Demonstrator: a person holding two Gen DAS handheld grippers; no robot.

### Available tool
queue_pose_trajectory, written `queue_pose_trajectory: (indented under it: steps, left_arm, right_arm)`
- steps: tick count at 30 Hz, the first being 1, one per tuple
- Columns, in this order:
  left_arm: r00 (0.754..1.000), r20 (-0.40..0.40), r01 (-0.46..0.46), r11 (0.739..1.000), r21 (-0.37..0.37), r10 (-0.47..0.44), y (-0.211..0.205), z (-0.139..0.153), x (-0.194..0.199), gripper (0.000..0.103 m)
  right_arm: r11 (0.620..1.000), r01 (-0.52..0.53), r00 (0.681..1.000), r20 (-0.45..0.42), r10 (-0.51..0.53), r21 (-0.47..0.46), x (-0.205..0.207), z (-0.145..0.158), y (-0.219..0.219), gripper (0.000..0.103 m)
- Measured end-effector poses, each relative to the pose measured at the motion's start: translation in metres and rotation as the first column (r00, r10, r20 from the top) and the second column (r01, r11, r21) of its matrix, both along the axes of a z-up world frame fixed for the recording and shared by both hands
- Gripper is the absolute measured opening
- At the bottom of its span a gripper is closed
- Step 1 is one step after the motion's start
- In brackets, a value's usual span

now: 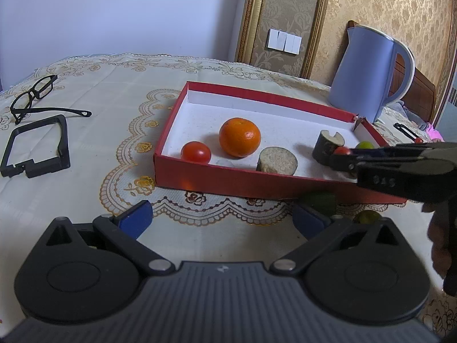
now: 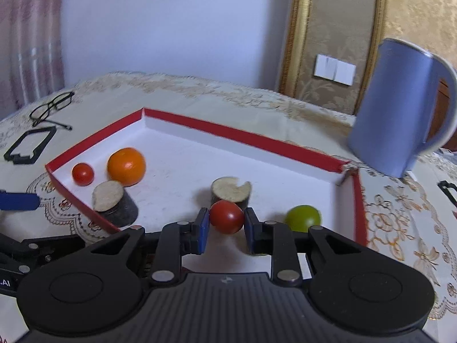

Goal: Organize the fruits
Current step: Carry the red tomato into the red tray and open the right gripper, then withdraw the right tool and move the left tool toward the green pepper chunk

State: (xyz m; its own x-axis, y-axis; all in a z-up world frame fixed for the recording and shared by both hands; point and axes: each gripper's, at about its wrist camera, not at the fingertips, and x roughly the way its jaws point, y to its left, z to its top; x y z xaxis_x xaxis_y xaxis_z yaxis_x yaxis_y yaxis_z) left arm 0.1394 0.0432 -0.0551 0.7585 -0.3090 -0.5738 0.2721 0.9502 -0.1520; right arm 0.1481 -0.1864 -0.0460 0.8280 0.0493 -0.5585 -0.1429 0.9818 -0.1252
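Note:
A red box (image 1: 200, 178) with a white floor holds an orange (image 1: 239, 137), a small red tomato (image 1: 196, 152), two cut grey stem pieces (image 1: 277, 160) and a green fruit (image 2: 303, 217). My right gripper (image 2: 226, 223) is over the box's near right part, its blue pads closed on a second red tomato (image 2: 227, 216). It reaches in from the right in the left wrist view (image 1: 342, 157). My left gripper (image 1: 225, 217) is open and empty above the tablecloth in front of the box. Two green fruits (image 1: 367, 216) lie outside the box by its right pad.
A blue kettle (image 1: 368, 71) stands behind the box at the right. Black glasses (image 1: 37, 91) and a black plastic frame (image 1: 37, 145) lie on the cloth at the left. The box's far right corner (image 2: 347, 171) is torn.

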Motion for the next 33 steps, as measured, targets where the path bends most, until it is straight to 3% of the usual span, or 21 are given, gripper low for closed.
queue_pose_trajectory:
  steps: [4,7,11,16,23,27,33]
  left_arm:
    - [1.000,0.000,0.000,1.000,-0.001,0.000,0.000,0.000,0.000,0.103]
    - [1.000,0.000,0.000,1.000,-0.001,0.000,0.000,0.000,0.000,0.103]
    - [1.000,0.000,0.000,1.000,0.000,0.000,0.000,0.000,0.000,0.103]
    - [1.000,0.000,0.000,1.000,0.003,0.000,0.000,0.000,0.000,0.103]
    - [1.000,0.002,-0.008,1.000,0.004,0.008,0.000,0.000,-0.001,0.103]
    - [1.000,0.011,-0.014,1.000,0.014,0.014,-0.001,0.002,-0.007,0.103]
    - [1.000,0.017,0.007,0.999,-0.054,-0.006,-0.003,0.012,-0.022,0.103]
  right_arm:
    - [1.000,-0.003,1.000,-0.025,0.003,0.017,0.005,-0.004,0.000,0.028]
    - [0.999,0.005,1.000,-0.019,-0.004,0.041,-0.003,0.001,-0.007,0.035]
    - [0.996,0.052,0.998,0.033,-0.055,0.066,-0.031,0.009,-0.026,0.063]
    - [0.982,0.154,0.983,0.083,-0.163,0.110,-0.073,0.011,-0.066,0.064]
    - [0.941,0.301,0.952,0.008,-0.305,0.155,-0.091,-0.013,-0.115,0.064]
    - [0.930,0.313,0.949,-0.016,-0.316,0.192,-0.093,-0.018,-0.126,0.064]
    - [0.945,0.300,0.954,-0.028,-0.299,0.133,-0.089,-0.020,-0.114,0.074]
